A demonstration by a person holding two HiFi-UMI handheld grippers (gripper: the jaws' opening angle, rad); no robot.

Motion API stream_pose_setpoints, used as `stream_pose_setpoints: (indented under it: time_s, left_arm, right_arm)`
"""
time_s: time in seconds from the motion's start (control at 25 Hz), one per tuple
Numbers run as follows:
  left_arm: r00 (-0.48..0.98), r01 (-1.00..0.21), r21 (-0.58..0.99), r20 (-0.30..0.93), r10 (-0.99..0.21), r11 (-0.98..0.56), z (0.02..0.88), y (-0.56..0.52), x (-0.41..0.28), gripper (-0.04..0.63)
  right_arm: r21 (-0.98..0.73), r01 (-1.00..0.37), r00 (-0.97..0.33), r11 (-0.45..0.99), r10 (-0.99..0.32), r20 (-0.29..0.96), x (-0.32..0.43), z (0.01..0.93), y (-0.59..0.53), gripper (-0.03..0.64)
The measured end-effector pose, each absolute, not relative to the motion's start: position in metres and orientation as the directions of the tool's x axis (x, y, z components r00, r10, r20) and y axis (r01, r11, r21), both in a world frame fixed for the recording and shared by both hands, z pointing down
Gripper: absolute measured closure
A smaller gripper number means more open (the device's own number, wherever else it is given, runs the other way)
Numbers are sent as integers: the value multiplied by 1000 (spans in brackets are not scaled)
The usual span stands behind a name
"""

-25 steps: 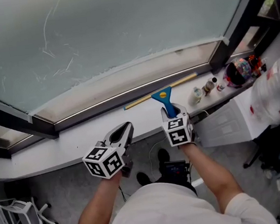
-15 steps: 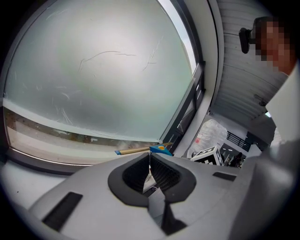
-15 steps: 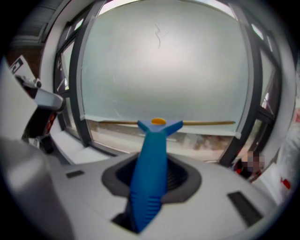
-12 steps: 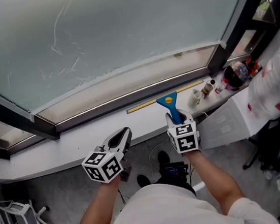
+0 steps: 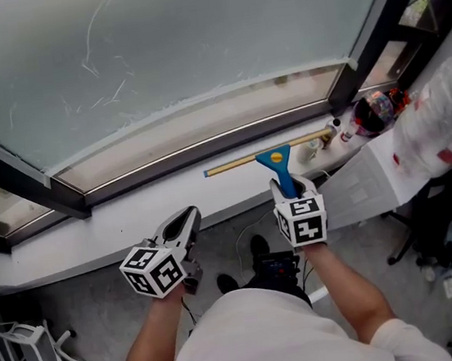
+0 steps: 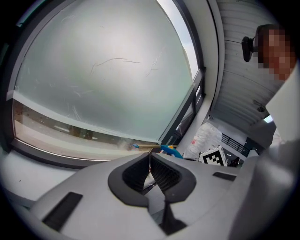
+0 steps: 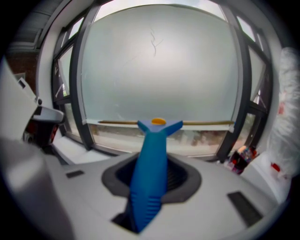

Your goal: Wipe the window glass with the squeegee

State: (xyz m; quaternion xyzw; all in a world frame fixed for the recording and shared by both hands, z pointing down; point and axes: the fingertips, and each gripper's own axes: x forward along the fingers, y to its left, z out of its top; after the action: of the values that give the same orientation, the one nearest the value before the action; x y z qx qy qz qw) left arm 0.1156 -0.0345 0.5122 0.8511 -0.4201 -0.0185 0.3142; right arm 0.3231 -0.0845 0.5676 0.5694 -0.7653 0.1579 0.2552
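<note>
Squeegee (image 5: pixel 276 162) slightly rightward, between right jaws

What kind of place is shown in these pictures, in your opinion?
Probably an office or workroom, though I cannot be sure: a large frosted window glass in dark frames, a long white sill under it, and a white desk chair on the grey floor.

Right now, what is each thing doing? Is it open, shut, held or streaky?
Left hand-held gripper: shut, holding nothing.
Right hand-held gripper: shut on the squeegee's blue handle.
Squeegee: held, blade end pointing toward the window; I cannot tell if the blade touches anything.
Window glass: cloudy, with thin streaks on it.
</note>
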Motion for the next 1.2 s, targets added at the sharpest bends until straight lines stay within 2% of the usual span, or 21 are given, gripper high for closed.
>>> stream_pose_setpoints:
  time_s: [0.68, 0.92, 1.2]
  left_arm:
    - [658, -706, 533, 250, -710, -466, 512, -10, 107, 561]
    - [648, -710, 520, 217, -730, -476, 494, -5, 113, 561]
    - [614, -728, 516, 199, -764, -451, 481, -9, 127, 561]
  right_arm:
    - [-19, -974, -195, 225, -795, 574, 336, 556, -59, 491]
    - [-30, -966, -228, 258, -784, 577, 337, 551, -46, 491]
    - [-13, -931, -304, 364, -755, 581, 328, 544, -41, 491]
